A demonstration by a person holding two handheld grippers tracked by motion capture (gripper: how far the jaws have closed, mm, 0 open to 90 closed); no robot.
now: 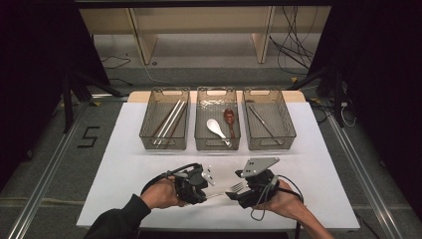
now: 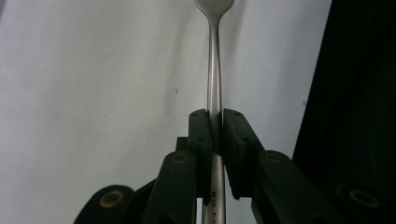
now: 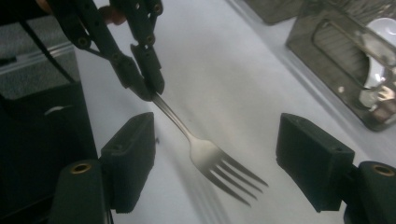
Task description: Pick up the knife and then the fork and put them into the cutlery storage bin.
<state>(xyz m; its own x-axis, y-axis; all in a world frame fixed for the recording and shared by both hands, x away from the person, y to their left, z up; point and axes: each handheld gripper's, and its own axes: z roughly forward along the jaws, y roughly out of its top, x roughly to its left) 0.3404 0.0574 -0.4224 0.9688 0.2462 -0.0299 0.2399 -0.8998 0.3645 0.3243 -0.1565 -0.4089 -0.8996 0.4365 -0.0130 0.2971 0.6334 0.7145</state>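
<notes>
Right now I work at a bench covered in white, with a grey floor around it, pale wooden shelving behind, loose cables on the floor and a "5" marked to my left. My left gripper has its fingers pressed together on the handle of a fork, held just above the white surface near the front edge; the fork points toward my right gripper. From the right gripper view the fork's four prongs lie between my right fingers, which stand spread wide and touch nothing. The left gripper view shows the pinch on the handle close up, which the high view leaves too small to read. Only the high view shows all three clear bins: the left bin holds chopsticks I cannot count, the middle bin one white spoon and one brown spoon, the right bin one thin dark piece I cannot name.
</notes>
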